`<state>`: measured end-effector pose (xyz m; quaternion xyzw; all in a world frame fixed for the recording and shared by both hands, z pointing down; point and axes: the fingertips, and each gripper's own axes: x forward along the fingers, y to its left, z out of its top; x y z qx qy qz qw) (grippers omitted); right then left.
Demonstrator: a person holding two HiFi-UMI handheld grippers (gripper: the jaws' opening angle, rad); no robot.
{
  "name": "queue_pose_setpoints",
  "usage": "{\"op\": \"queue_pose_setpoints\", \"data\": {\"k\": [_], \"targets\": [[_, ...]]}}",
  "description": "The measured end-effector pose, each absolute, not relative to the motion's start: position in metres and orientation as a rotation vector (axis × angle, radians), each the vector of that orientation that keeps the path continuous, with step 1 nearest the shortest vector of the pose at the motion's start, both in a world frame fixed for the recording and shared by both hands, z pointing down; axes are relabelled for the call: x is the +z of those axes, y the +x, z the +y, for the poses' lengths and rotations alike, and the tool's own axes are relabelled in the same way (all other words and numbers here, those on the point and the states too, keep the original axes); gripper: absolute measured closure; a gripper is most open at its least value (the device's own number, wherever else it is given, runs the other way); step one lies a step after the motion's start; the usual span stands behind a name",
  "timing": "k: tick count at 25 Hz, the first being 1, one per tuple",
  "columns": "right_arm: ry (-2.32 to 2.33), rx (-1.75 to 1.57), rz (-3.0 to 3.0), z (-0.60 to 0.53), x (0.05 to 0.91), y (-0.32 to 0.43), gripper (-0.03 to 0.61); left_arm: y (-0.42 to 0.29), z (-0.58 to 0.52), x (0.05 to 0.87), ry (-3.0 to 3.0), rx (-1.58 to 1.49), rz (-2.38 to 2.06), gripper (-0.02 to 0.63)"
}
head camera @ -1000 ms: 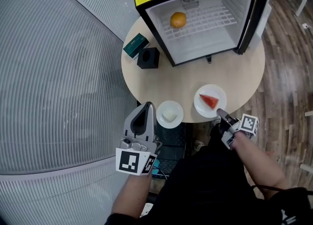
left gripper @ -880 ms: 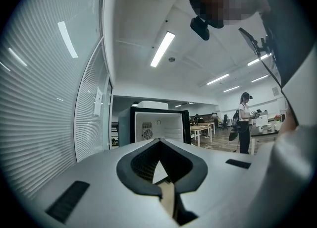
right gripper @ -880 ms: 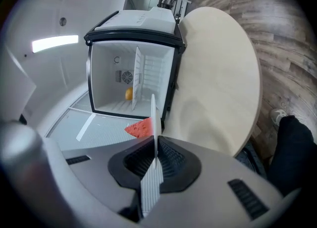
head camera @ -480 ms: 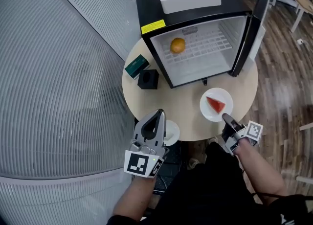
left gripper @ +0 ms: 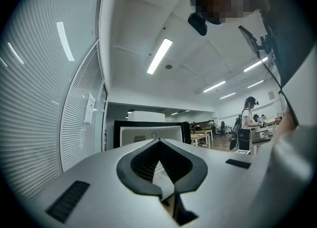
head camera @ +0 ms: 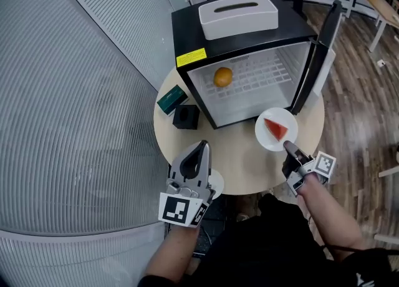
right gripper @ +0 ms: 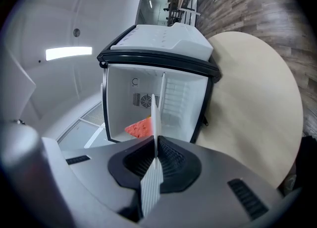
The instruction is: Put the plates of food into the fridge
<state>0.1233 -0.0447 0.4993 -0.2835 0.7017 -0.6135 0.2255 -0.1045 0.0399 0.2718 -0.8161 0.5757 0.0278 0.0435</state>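
The right claw (head camera: 288, 148) is clamped on the near rim of the watermelon plate (head camera: 263, 131). The open fridge (head camera: 255, 85) lies at its eleven o'clock, much nearer this hand than the left.

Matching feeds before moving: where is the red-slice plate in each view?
Head view: red-slice plate right of centre, its near rim in the right hand-held gripper.
Left gripper view: not in it; the left hand-held gripper grips the other plate.
Right gripper view: edge-on at centre, between the jaws.
Shared landmark: the open fridge.
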Motion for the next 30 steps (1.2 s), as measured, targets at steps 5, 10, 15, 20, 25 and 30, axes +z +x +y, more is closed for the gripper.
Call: {"op": "queue_pose_setpoints", "data": {"k": [5, 10, 15, 20, 25, 30], "targets": [[-0.769, -1.68, 1.927, -0.072, 0.49, 0.125, 0.558, -0.101, 0.021, 0.261, -2.471, 0.091, 1.753, 0.611], [-0.759, -1.667, 1.923, -0.103, 0.483, 0.126, 0.558, -0.1, 0.0, 0.256, -2.45, 0.098, 1.764, 0.611], [-0.764, -1.662, 1.913, -0.135, 0.479, 0.127, 0.558, -0.098, -0.021, 0.252, -2.44, 0.092, 1.767, 0.611], [-0.762, -1.667, 1.892, -0.164, 0.475, 0.124, 0.558, -0.098, -0.041, 0.247, -2.427, 0.089, 1.768, 0.611], [-0.782, -1.679, 1.871, -0.189, 0.478, 0.122, 0.558, -0.1, -0.056, 0.248, -2.421, 0.066, 1.781, 0.611], [-0.787, -1.698, 1.846, -0.208, 0.483, 0.118, 0.558, -0.104, -0.07, 0.248, -2.412, 0.039, 1.799, 0.611]]}}
